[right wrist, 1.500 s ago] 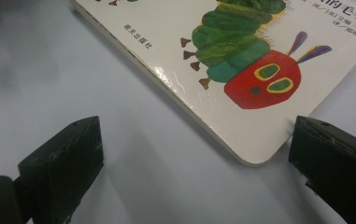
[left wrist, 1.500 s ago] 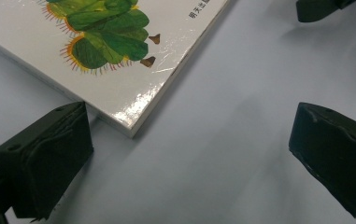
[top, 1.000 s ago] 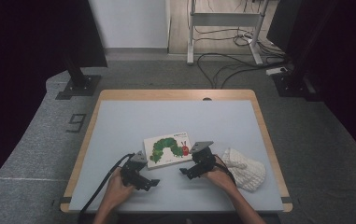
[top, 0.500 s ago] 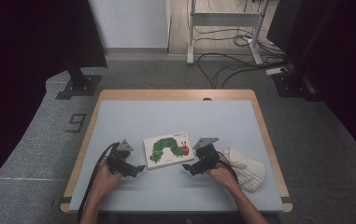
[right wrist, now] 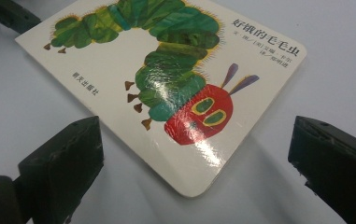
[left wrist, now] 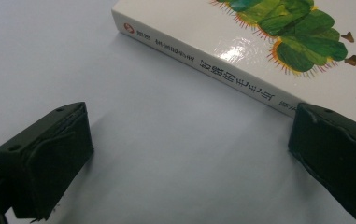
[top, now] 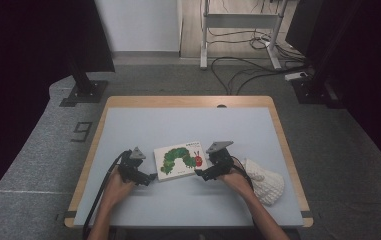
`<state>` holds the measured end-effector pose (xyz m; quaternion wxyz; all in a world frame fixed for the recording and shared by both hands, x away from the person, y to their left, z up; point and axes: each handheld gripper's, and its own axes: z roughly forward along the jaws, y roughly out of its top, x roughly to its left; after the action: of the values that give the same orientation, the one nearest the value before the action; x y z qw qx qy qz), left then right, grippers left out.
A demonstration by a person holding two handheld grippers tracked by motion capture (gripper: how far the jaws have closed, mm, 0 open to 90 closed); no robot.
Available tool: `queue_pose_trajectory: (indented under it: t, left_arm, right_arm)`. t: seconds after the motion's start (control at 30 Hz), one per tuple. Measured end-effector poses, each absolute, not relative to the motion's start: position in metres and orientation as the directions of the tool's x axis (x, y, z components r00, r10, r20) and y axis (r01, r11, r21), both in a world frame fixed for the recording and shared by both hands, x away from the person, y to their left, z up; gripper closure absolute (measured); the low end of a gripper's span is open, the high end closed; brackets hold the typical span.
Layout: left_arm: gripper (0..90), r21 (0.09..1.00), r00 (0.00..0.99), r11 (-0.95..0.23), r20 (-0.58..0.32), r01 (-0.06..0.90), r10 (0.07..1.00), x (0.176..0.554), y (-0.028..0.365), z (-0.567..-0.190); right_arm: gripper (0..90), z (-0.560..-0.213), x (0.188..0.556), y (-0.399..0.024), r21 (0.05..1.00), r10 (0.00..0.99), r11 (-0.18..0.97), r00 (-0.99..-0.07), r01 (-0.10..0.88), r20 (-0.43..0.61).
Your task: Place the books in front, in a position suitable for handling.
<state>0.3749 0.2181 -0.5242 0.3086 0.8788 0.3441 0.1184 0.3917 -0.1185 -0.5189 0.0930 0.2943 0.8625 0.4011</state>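
Left gripper (top: 148, 176) low on the table (top: 188, 125), jaws spread wide and holding nothing, right jaw just at the spine of the book (top: 180, 159). Book flat at mid-table between both tools. Right gripper (top: 202, 174) gaping too, empty, straddling the book's near corner.

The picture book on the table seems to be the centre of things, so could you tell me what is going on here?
A person at the table holds a gripper in each hand, one on either side of a caterpillar picture book that lies flat, cover up. The left gripper sits open at the book's spine edge, and the right gripper sits open at the corner near the caterpillar's red head. Neither grips the book yet. A white knitted item lies beside the right hand.
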Motion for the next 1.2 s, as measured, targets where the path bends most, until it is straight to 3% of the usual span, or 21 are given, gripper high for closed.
queue_pose_trajectory:
  t: [0.63, 1.2]
  left_arm:
    - [0.0, 0.647, 0.829, -0.632, -0.001, 0.427, 0.559, 0.363, 0.176, -0.527]
    - [0.0, 0.633, 0.854, -0.659, -0.006, 0.407, 0.521, 0.338, 0.178, -0.526]
  right_arm:
    - [4.9, -0.526, 0.417, -0.127, 0.712, 0.579, 0.501, -0.802, 0.492, 0.147]
    - [3.6, -0.528, 0.4, -0.121, 0.714, 0.538, 0.524, -0.83, 0.465, 0.146]
